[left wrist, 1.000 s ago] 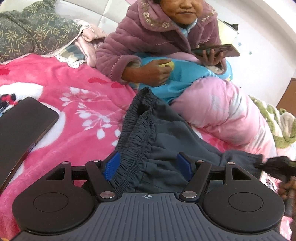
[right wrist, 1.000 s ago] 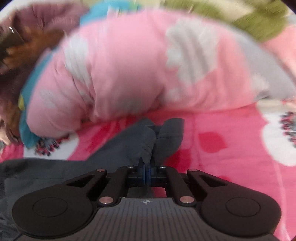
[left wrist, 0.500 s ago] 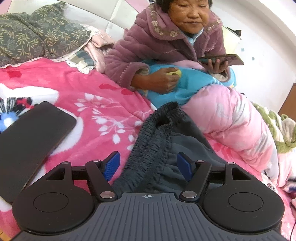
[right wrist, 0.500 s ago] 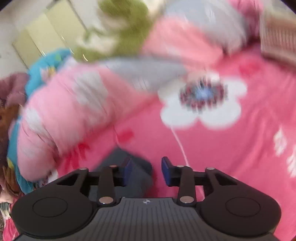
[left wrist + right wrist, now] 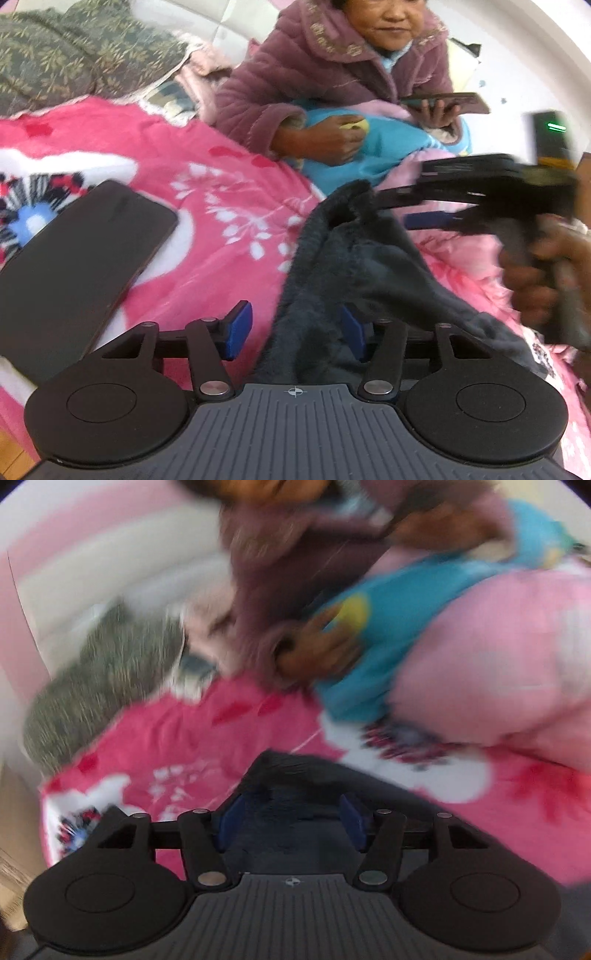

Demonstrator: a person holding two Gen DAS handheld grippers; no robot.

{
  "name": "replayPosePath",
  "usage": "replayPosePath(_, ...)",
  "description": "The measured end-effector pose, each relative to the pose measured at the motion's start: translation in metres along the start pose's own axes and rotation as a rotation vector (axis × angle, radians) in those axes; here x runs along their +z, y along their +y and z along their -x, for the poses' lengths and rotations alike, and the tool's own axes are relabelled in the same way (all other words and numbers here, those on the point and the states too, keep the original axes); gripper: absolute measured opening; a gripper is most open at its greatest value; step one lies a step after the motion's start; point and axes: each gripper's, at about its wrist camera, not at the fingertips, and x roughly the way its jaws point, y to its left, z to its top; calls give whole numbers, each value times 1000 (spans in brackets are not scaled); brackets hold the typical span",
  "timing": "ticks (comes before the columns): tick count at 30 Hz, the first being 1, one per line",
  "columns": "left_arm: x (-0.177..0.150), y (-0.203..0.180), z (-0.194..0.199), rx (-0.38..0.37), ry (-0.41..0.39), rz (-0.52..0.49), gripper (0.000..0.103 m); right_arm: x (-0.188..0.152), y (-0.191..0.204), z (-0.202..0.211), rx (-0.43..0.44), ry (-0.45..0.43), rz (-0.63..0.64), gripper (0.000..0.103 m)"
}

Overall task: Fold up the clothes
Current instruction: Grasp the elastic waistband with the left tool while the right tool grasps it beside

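Dark grey trousers (image 5: 354, 266) lie bunched on the pink flowered blanket (image 5: 229, 192) of a bed, their gathered waistband raised in a ridge that runs away from the left camera. The left claw (image 5: 295, 330) straddles the near end of that ridge and its jaws are closing; the right blue pad (image 5: 352, 332) is against the cloth while the left pad stands clear of it over the blanket, so the cloth is between them but not yet pinched. The right claw (image 5: 410, 206), seen from the left camera as a blurred dark shape in a hand (image 5: 543, 273), reaches in from the right to the far tip of the waistband. In its own blurred view the right claw (image 5: 290, 819) has dark fabric between its blue pads and its jaws are opening; whether the pads touch the cloth cannot be told. A dark flat tablet-like slab (image 5: 74, 269) rests on the blanket to the left of the trousers. Beyond them a person in a purple quilted jacket (image 5: 325, 70) sits under a pink quilt (image 5: 461, 258), holding a phone (image 5: 447, 101).
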Motion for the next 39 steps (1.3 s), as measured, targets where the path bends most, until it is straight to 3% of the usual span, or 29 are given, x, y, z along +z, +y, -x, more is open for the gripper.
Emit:
replayPosePath(5,-2,7,-2,-17,22,-5,44,5,1,-72,-24,75,-82,52)
replayPosePath(8,-4,6,-3,-38,39,-18,32,1,-4,-85,-20,54,-125,34)
replayPosePath(12,-6,7,-1,-43,40,-25,20,-1,-3,-89,-2,5,-115,21)
replayPosePath(16,-7,8,1,-50,40,-24,16,3,19,-79,38,-69,26,21)
replayPosePath(20,-5,9,1,-52,42,-21,16,4,41,-98,31,-46,138,21)
replayPosePath(22,-5,7,0,-48,47,-19,16,2,45,-117,20,-1,159,29)
replayPosePath(24,-3,7,-1,-43,53,-11,17,-1,41,-139,0,55,120,49)
replayPosePath(25,-3,7,0,-43,55,-2,17,-1,37,-144,8,67,96,51)
replayPosePath(29,-5,8,-1,-42,80,1,28,5,22,-117,53,44,-16,59)
replayPosePath(34,-8,10,-1,-42,74,29,29,0,-15,-26,89,-54,-162,67)
replayPosePath(37,-9,10,-1,-38,64,42,29,-35,-48,45,126,-117,-307,68)
replayPosePath(39,-10,8,-1,-30,46,25,25,-72,-71,93,101,-151,-383,68)
